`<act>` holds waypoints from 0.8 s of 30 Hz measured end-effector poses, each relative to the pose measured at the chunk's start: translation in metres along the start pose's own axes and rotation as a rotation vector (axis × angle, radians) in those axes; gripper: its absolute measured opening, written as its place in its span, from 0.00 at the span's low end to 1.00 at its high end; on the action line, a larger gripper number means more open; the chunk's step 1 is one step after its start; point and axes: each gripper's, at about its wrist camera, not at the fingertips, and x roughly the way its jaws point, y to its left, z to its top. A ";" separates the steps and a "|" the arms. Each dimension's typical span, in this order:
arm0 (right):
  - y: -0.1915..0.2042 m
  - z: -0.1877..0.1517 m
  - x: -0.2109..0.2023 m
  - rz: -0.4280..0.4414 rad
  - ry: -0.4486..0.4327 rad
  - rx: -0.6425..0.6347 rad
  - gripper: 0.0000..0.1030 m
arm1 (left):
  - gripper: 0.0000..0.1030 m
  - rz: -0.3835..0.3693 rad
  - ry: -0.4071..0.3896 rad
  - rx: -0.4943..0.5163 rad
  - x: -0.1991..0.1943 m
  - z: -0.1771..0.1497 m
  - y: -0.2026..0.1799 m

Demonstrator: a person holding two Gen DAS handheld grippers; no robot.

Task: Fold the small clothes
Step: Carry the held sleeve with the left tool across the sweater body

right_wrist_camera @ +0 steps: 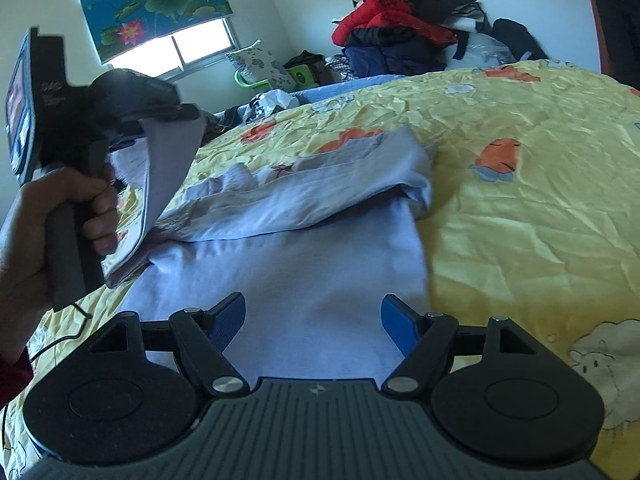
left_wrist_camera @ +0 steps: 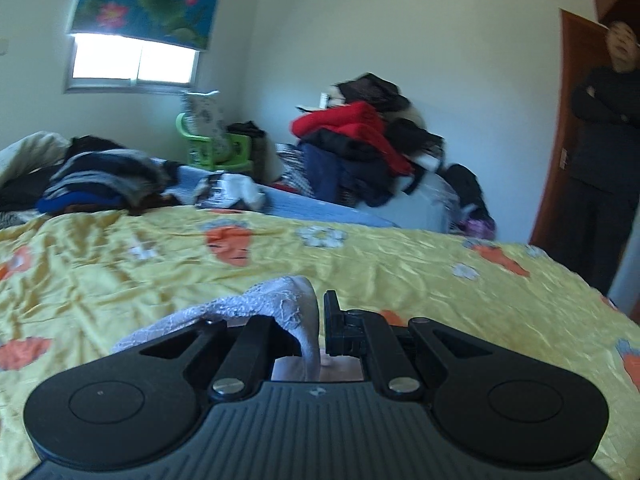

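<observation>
Bedroom walls, a window under a lotus-print blind (right_wrist_camera: 152, 0) and a heap of clothes (right_wrist_camera: 404, 36) form the background; a bed with a yellow carrot-print cover (right_wrist_camera: 520, 208) serves as the work surface. A pale lavender garment (right_wrist_camera: 320, 276) is spread on that cover, its far part already doubled back into a loose roll lying across the flat lower part.

One edge of the garment is gripped by the left tool (right_wrist_camera: 176, 114), whose jaws are closed on the cloth; in the left wrist view the lace-trimmed fabric (left_wrist_camera: 280, 300) is seen pinched and draped over the fingers. The corner is lifted clear of the bed, with the cloth hanging from it down to the rest of the garment. The tool's handle is held by a hand (right_wrist_camera: 60, 216).

The right tool (right_wrist_camera: 312, 320) is held wide open just above the garment's near portion, with nothing between the fingers.

A fold is judged to be in progress, with the raised side being carried across the body of the garment. The next move appears to call for the lifted edge to be laid over the flat part and released, while the near portion is steadied or smoothed by the right tool. A person (left_wrist_camera: 608, 140) stands by the door.
</observation>
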 end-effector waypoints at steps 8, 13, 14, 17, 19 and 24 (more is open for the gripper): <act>-0.017 -0.002 -0.006 -0.029 -0.008 0.029 0.76 | 0.06 -0.080 0.049 0.073 0.013 -0.013 -0.045; -0.025 -0.003 -0.008 -0.046 -0.012 0.046 0.76 | 0.06 -0.111 0.073 0.102 0.019 -0.021 -0.063; -0.025 -0.003 -0.008 -0.048 -0.012 0.048 0.76 | 0.06 -0.113 0.077 0.101 0.021 -0.022 -0.067; -0.028 -0.003 -0.009 -0.054 -0.014 0.047 0.76 | 0.06 -0.121 0.086 0.109 0.026 -0.024 -0.075; -0.030 -0.002 -0.010 -0.059 -0.017 0.047 0.76 | 0.06 -0.123 0.084 0.125 0.030 -0.025 -0.080; -0.036 -0.003 -0.012 -0.072 -0.020 0.061 0.76 | 0.06 -0.132 0.109 0.144 0.045 -0.028 -0.094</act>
